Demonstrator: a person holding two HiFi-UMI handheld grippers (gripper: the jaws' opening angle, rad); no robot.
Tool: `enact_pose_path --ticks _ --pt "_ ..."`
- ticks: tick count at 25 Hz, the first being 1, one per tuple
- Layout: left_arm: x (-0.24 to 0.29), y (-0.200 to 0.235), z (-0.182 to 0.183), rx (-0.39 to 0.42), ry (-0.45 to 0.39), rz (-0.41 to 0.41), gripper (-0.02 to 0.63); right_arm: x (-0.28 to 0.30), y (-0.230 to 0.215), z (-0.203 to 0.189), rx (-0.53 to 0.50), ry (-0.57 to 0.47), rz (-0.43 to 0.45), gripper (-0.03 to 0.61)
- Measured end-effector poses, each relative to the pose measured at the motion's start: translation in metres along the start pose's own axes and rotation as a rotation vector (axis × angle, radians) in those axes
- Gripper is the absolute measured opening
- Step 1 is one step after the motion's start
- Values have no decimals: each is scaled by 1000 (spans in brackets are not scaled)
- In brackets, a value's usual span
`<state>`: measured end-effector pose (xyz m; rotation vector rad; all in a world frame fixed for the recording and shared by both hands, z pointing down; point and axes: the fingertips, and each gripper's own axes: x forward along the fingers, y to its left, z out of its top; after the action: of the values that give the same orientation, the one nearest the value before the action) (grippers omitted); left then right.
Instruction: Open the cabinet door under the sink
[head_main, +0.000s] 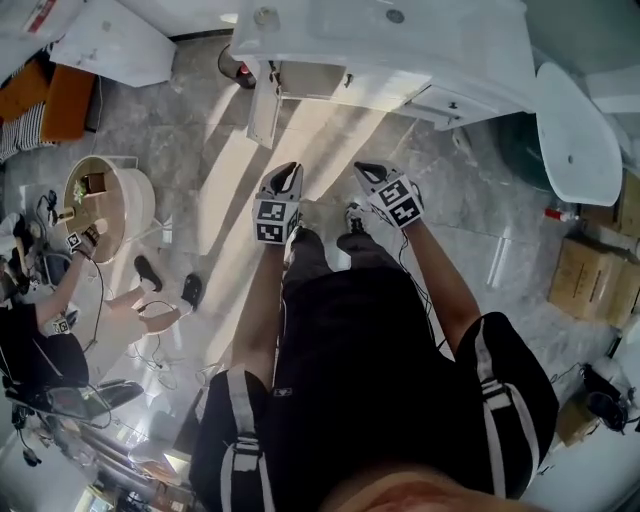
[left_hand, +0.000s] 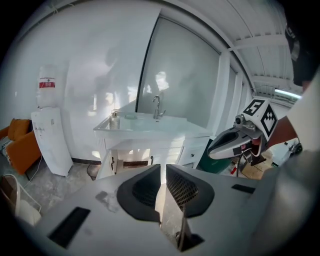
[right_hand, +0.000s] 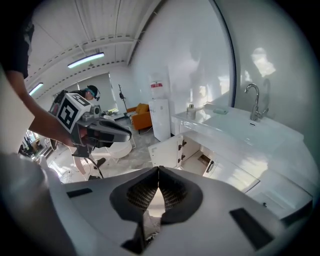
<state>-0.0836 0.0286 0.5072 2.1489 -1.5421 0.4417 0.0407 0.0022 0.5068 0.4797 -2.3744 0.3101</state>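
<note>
Standing a short way back from a white sink (left_hand: 145, 120), a person holds a gripper in each hand, both pointed at the unit. The cabinet door (left_hand: 105, 167) under the sink already hangs wide open on its left side, seen nearly edge-on from above. The opening beside it is lit by sun, and what it holds is too small and washed out to tell.

The left gripper (left_hand: 163, 167) has its jaws almost together, a thin slit between them showing only floor. The right gripper (right_hand: 158, 169) has its jaw tips touching, with nothing held. Both are well apart from the door.

A curved faucet (left_hand: 157, 106) and a small bottle (left_hand: 114, 120) stand on the counter. From the head view the frame's top edge cuts off the back of the sink.

A white water dispenser (left_hand: 50, 140) stands left of the sink, with an orange chair (left_hand: 17, 140) beyond it, cut off by the dark rim of the lens. The person's own black clothing fills the lower half of the head view and hides the floor there. A second person (head_main: 40, 330) sits at the far left, partly out of frame.
</note>
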Motion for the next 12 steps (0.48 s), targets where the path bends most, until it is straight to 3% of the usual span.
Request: enact_pose_path --ticks 12 --pt "-29 -87 5 5 20 0 41 -46 9 -12 -76 -37 130 60"
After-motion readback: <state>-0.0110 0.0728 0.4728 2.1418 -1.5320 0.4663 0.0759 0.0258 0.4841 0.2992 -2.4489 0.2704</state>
